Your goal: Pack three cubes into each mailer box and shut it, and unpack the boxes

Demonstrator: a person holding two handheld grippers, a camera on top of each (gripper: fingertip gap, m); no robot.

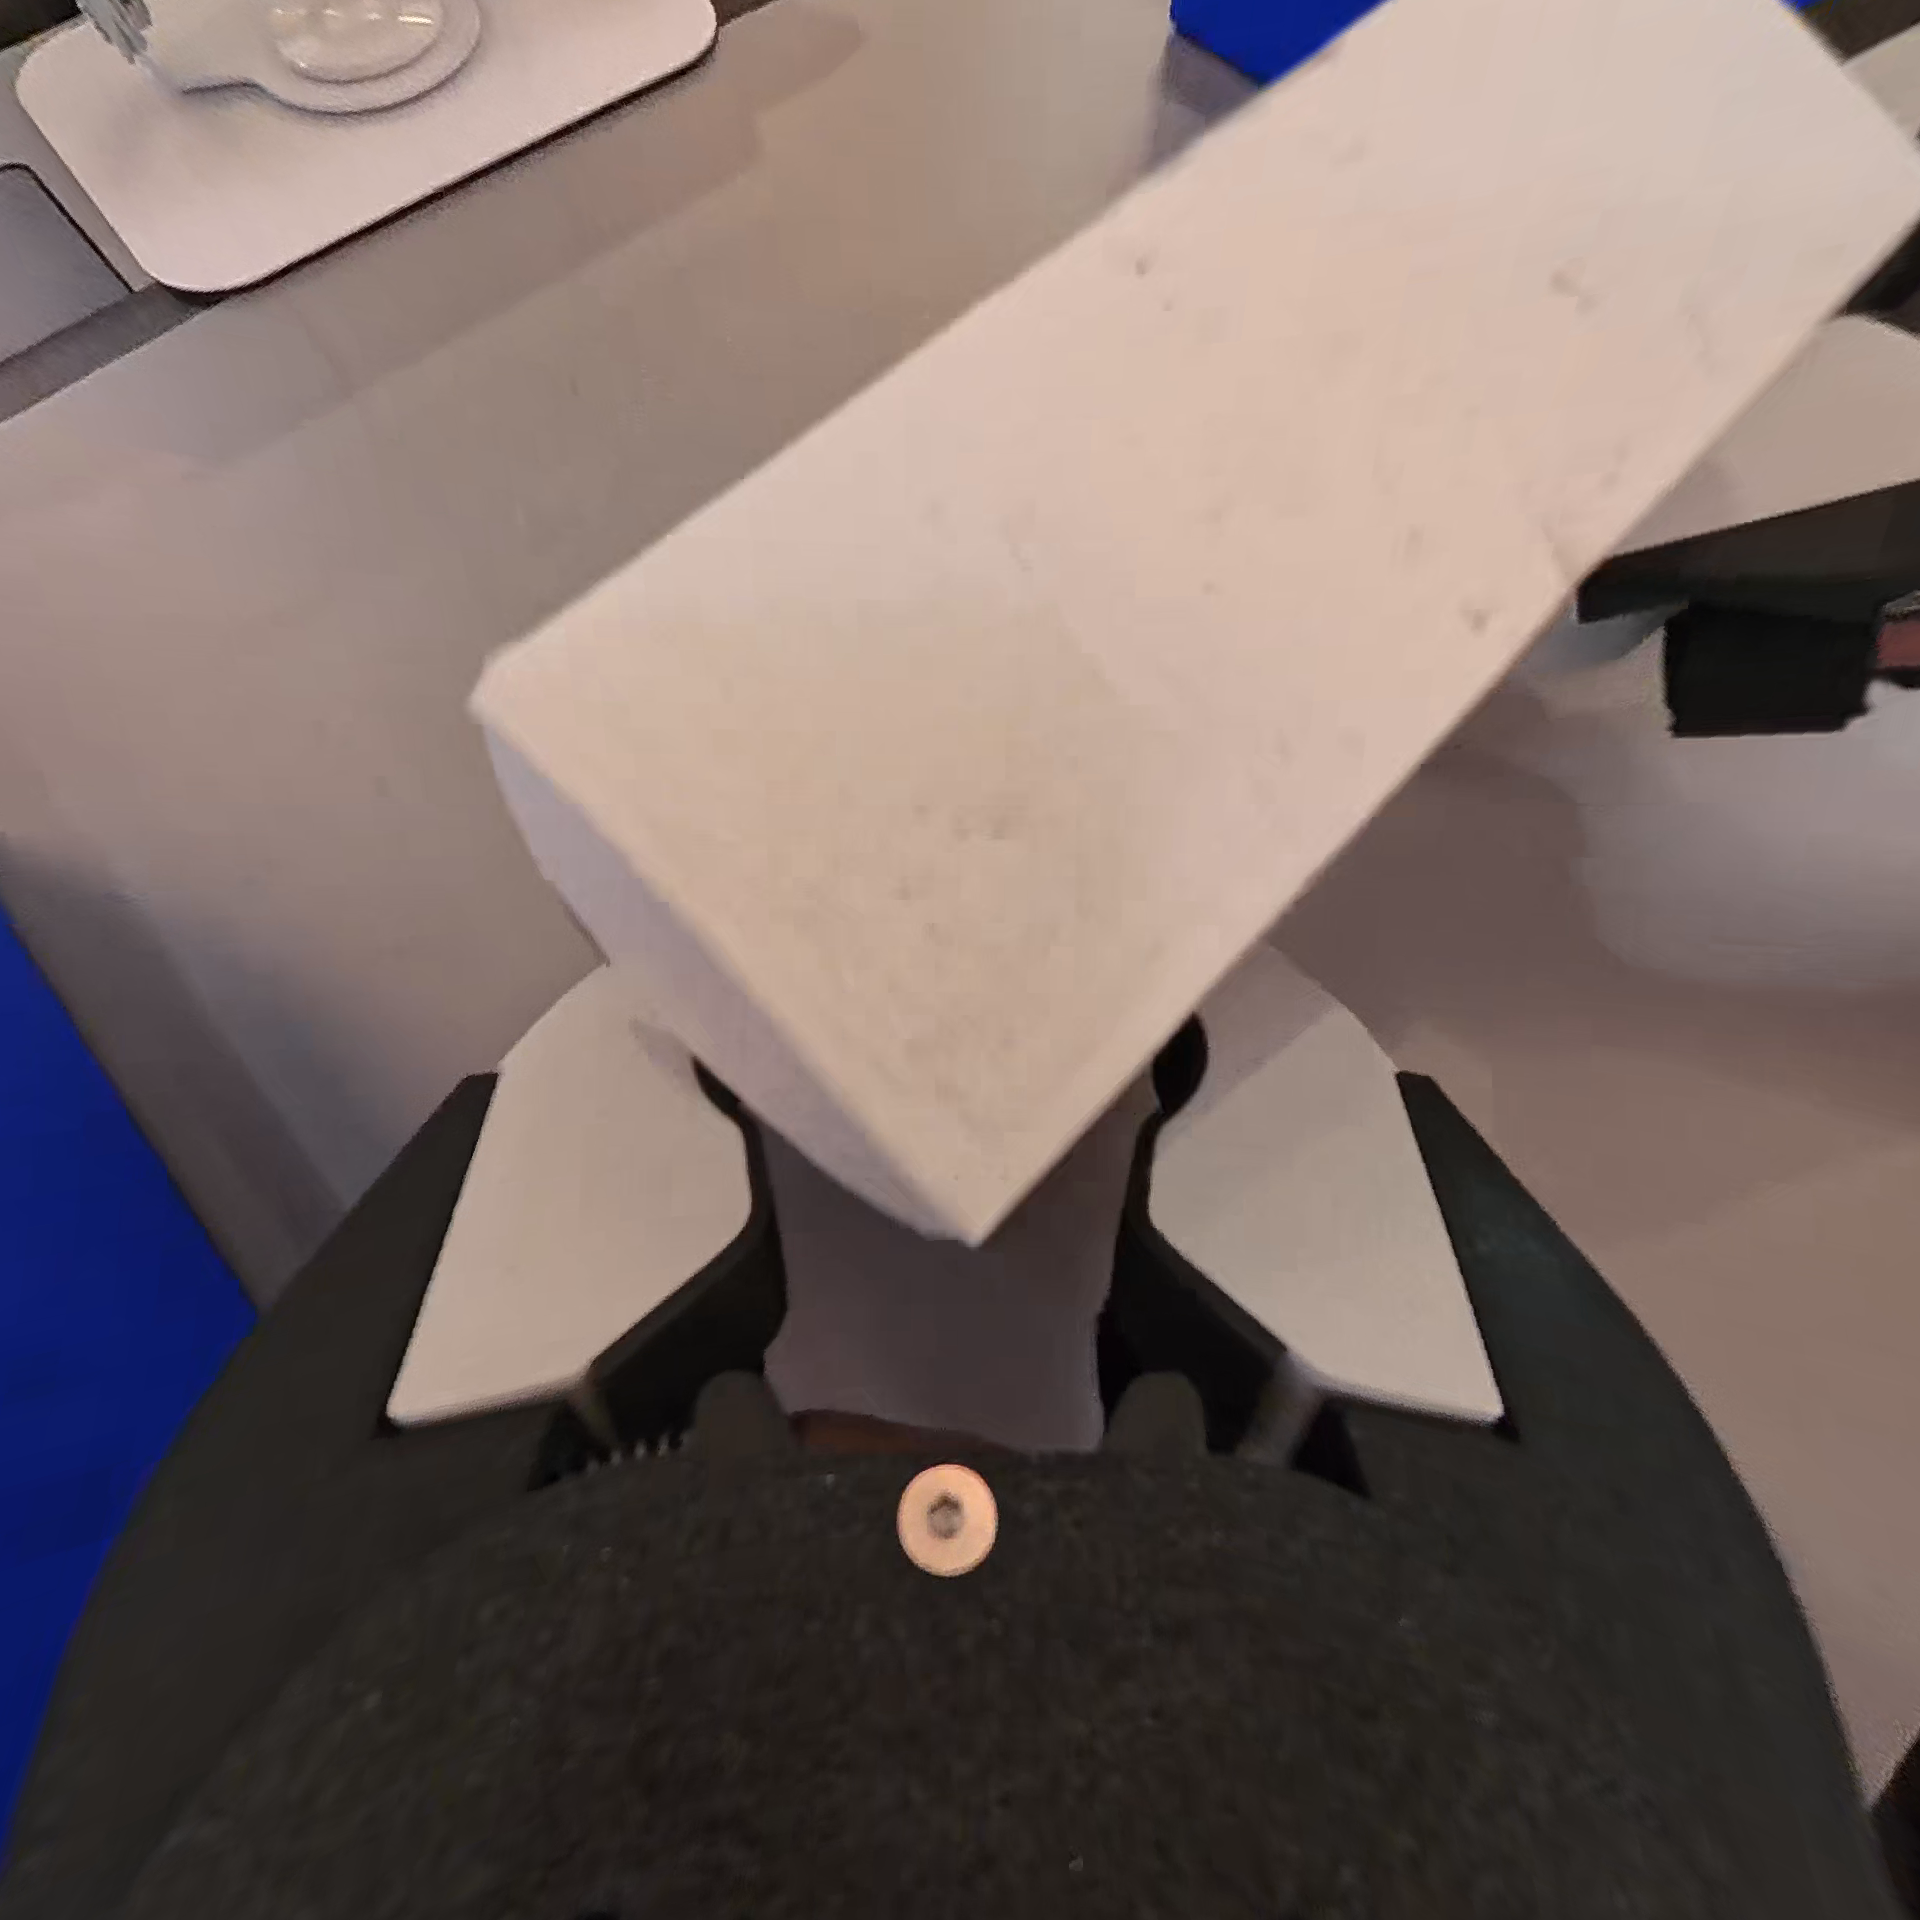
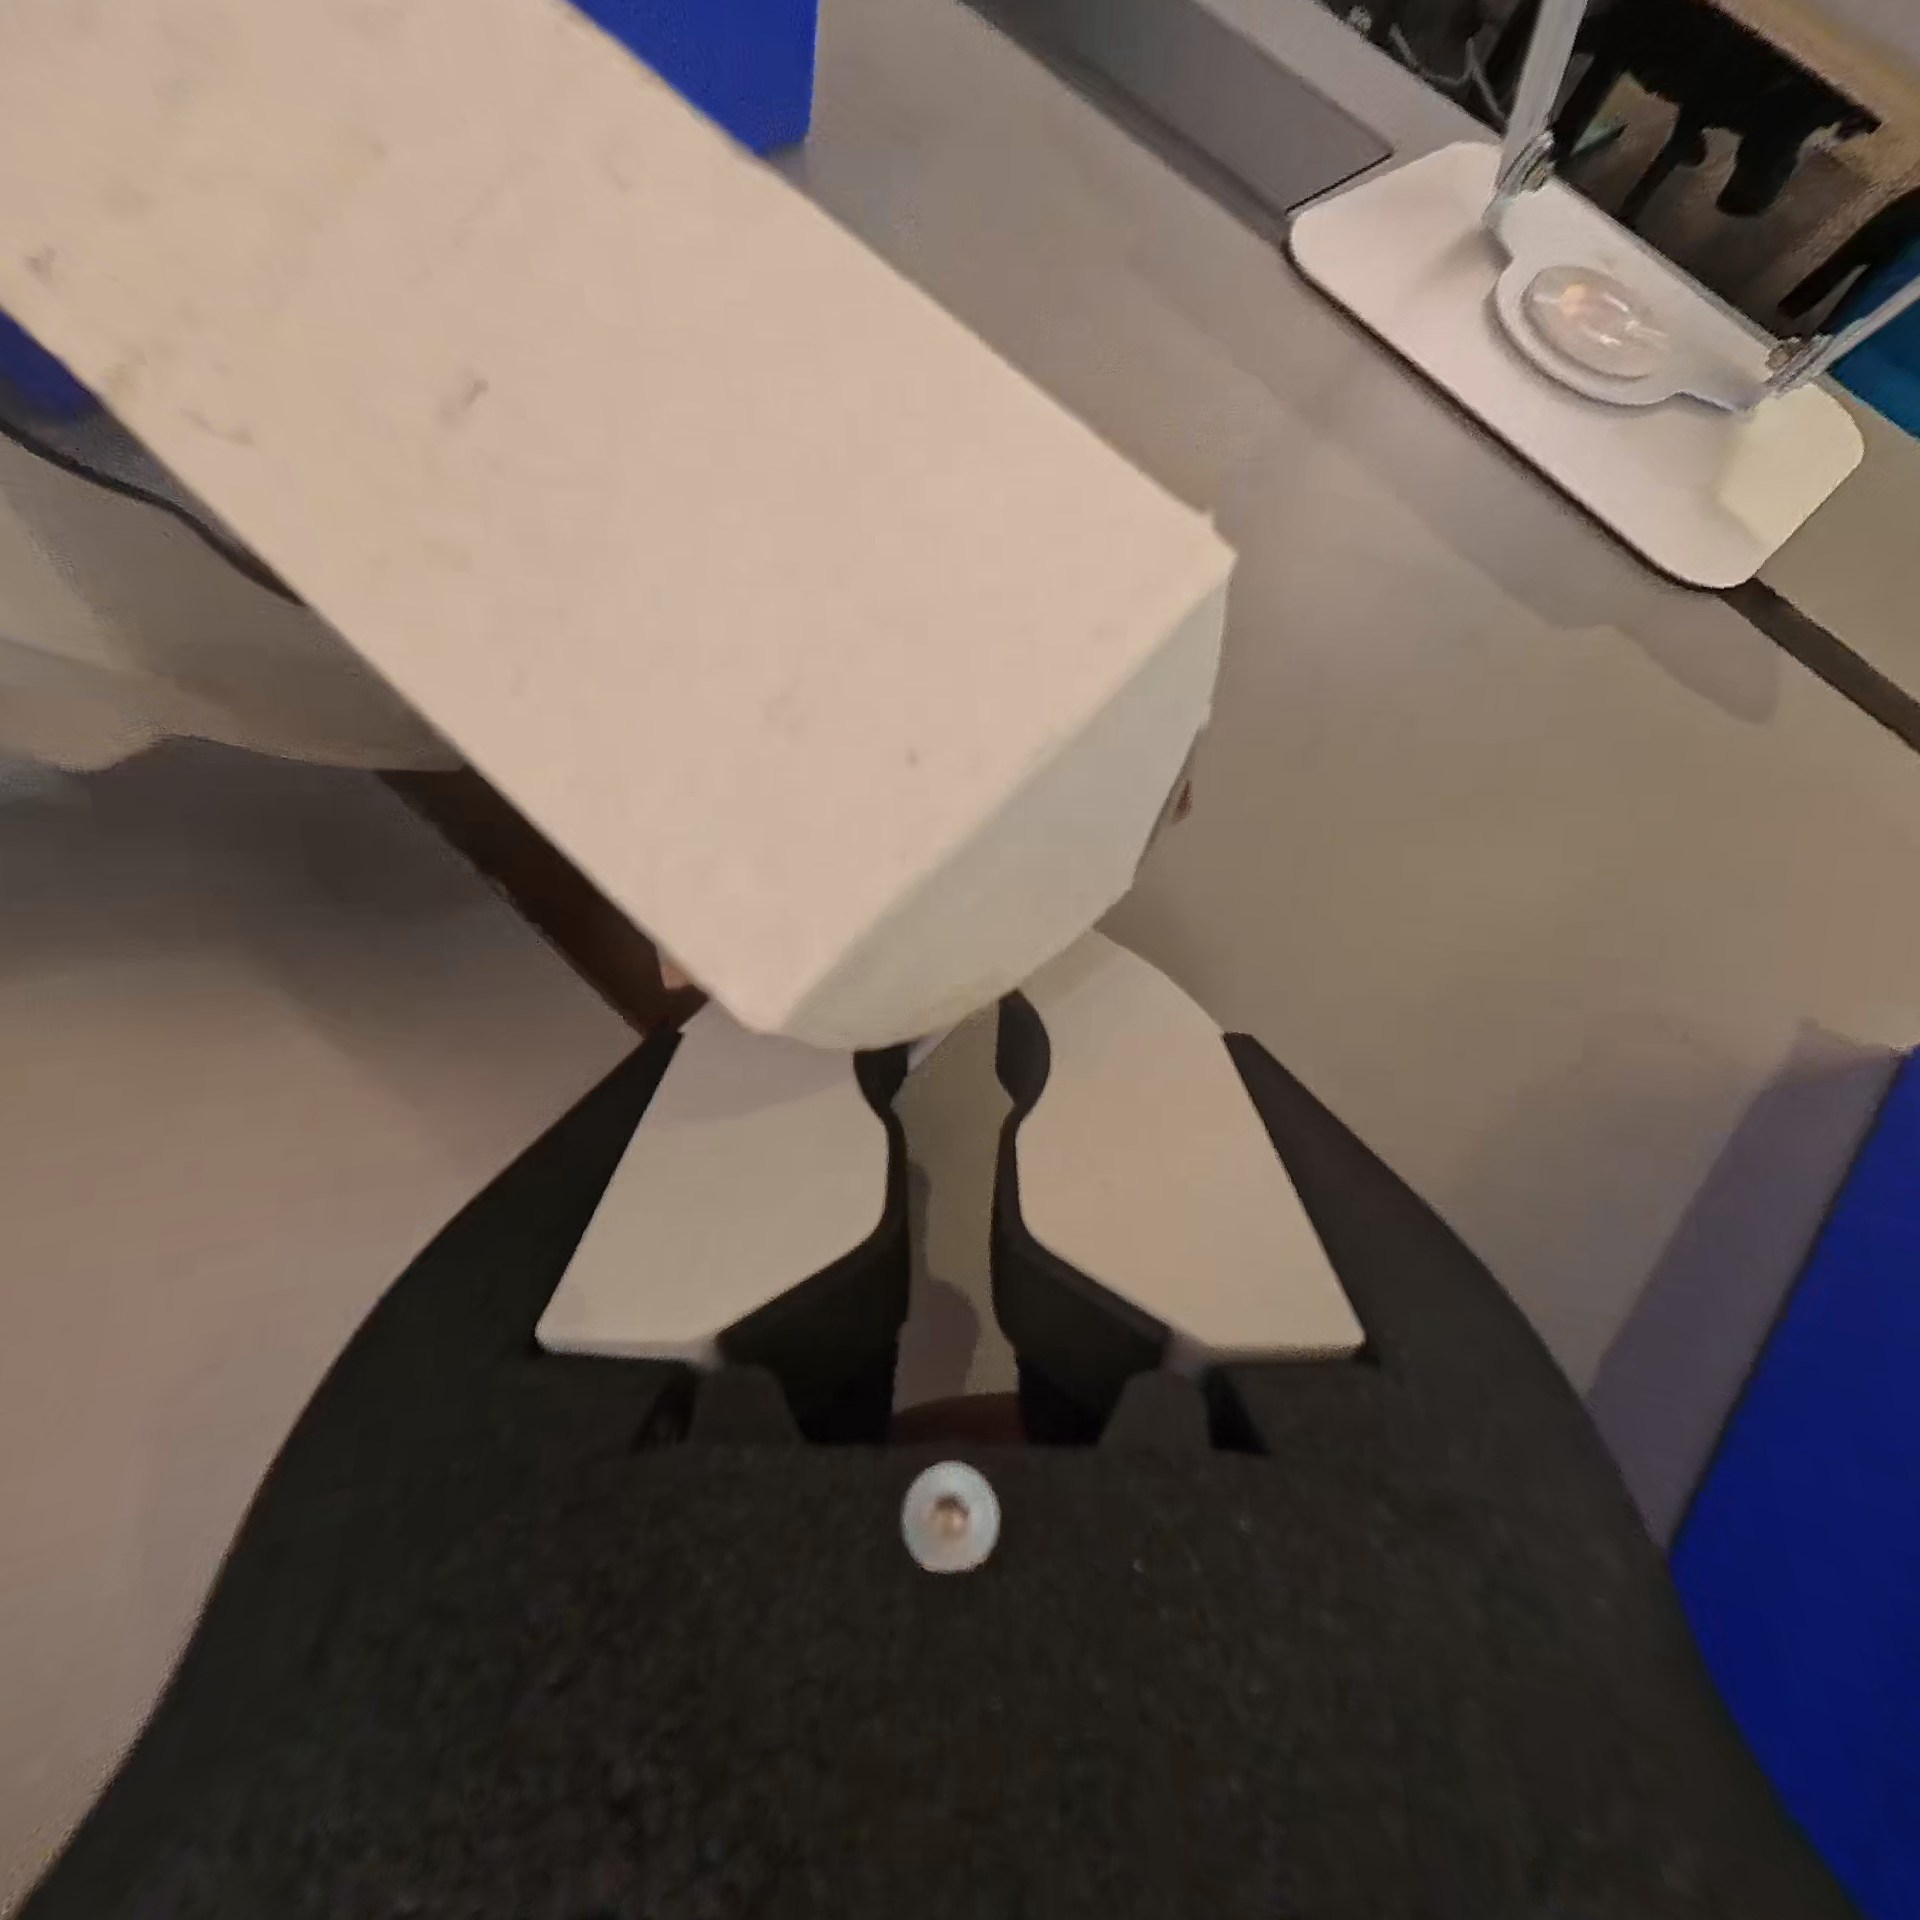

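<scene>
in the left wrist view we see our left gripper [image 1: 940, 1060] with its 2 black fingers set fairly wide around the near end of a long white cardboard mailer box [image 1: 1091, 665], closed. the box end sits between the fingers and hides their tips, so we cannot tell whether they press on it. the box slants up to the right above the grey table [image 1: 312, 623]. past its far end shows part of the other gripper [image 1: 1756, 644], dark and blurred. a white lamp base with a clear bulb [image 1: 343, 135] stands at the table's far left.

in the right wrist view our right gripper [image 2: 951, 1023] has its fingers drawn narrow, the box corner just above the tips; whether they pinch anything we cannot tell. the box runs up to the left. the lamp base stands far right.
</scene>
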